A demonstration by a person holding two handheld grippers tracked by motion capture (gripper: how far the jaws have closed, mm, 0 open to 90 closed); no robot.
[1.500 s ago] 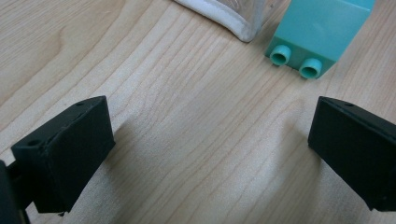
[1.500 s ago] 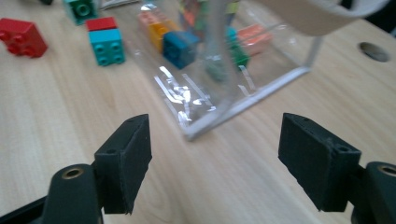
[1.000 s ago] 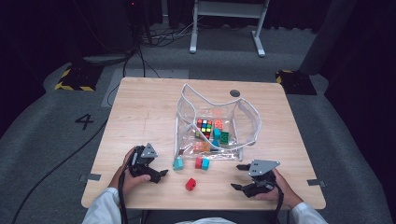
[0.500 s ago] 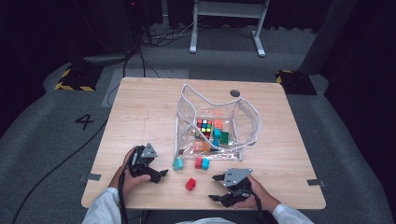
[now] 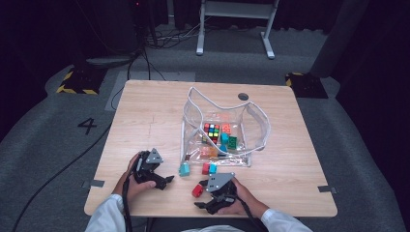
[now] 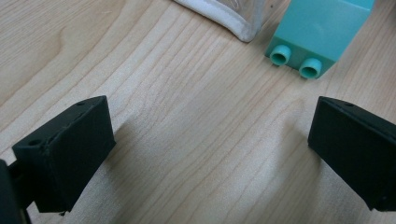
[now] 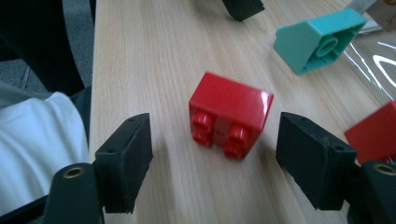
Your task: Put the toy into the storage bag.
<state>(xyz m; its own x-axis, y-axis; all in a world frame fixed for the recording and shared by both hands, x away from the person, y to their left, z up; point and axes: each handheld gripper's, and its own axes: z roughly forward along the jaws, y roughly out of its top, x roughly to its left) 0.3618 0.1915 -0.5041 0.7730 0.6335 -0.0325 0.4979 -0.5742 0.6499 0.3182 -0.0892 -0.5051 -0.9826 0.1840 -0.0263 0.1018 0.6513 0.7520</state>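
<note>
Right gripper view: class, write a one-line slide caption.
Open tongs straddle a red brick lying on the wooden table, a teal brick beyond.

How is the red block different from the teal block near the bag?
The red block lies between the right gripper's open jaws; the teal block lies ahead of the left gripper, outside its jaws. The teal block lies closer to the bag. Both lie tipped over.

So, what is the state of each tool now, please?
Left tool: open, holding nothing; teal block lies just ahead.
Right tool: open, jaws just opening, red block between them, not gripped.
</note>
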